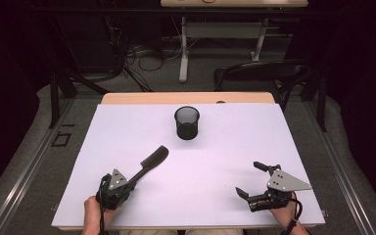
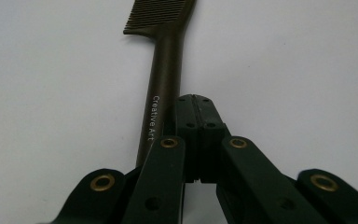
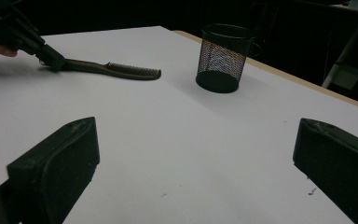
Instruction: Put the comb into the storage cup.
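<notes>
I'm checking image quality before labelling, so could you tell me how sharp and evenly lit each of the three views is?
High view: the white table is evenly lit, the surroundings are dark, and the mesh cup casts only a soft shadow. Left claw view: the comb is sharp enough to read its lettering, while the left claw is slightly soft. Right claw view: the right claw is blurred and grainy.

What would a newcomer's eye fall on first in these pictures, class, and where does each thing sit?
First, the dark comb lying slantwise on the white table, left of centre, with the left gripper shut beside its handle end. Next, the black mesh cup standing upright near the far edge. Last, the right gripper, near the right corner, jaws spread wide and holding nothing.
</notes>
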{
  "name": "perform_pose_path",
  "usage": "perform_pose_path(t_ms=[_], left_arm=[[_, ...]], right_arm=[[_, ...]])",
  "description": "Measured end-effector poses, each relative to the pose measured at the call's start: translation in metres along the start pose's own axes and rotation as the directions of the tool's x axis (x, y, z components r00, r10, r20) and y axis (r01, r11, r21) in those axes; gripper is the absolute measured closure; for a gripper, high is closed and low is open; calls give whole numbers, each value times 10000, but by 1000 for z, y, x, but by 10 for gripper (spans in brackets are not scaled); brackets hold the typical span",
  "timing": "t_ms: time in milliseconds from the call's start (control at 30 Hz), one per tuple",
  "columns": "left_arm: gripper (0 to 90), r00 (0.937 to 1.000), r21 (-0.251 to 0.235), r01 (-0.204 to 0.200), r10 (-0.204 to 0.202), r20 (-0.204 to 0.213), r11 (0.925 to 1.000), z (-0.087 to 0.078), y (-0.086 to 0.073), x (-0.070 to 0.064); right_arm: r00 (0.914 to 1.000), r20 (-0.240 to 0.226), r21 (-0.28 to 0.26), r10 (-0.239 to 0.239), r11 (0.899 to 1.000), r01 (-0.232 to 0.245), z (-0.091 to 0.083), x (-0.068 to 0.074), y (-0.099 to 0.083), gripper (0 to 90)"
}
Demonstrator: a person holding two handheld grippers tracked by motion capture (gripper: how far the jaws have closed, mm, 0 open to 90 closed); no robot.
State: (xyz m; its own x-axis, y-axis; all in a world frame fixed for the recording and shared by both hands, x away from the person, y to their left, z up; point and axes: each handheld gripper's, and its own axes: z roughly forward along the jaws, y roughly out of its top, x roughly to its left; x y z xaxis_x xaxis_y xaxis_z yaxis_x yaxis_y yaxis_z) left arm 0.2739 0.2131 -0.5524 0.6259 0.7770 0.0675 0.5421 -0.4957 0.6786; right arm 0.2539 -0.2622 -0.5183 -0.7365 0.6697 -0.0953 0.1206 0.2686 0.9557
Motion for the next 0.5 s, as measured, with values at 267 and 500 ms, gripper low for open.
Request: perform_pose_path(t_ms=[267, 500], left_arm=[[900, 9999, 84, 12, -10, -140, 10000, 2, 1, 5], [900, 9997, 91, -4, 7, -261, 10000, 4, 1, 7]], right_arm=[[10000, -16, 58, 18, 10000, -18, 0, 0, 0, 1], [10000, -21, 70, 66, 10000, -66, 1, 0, 0, 2]])
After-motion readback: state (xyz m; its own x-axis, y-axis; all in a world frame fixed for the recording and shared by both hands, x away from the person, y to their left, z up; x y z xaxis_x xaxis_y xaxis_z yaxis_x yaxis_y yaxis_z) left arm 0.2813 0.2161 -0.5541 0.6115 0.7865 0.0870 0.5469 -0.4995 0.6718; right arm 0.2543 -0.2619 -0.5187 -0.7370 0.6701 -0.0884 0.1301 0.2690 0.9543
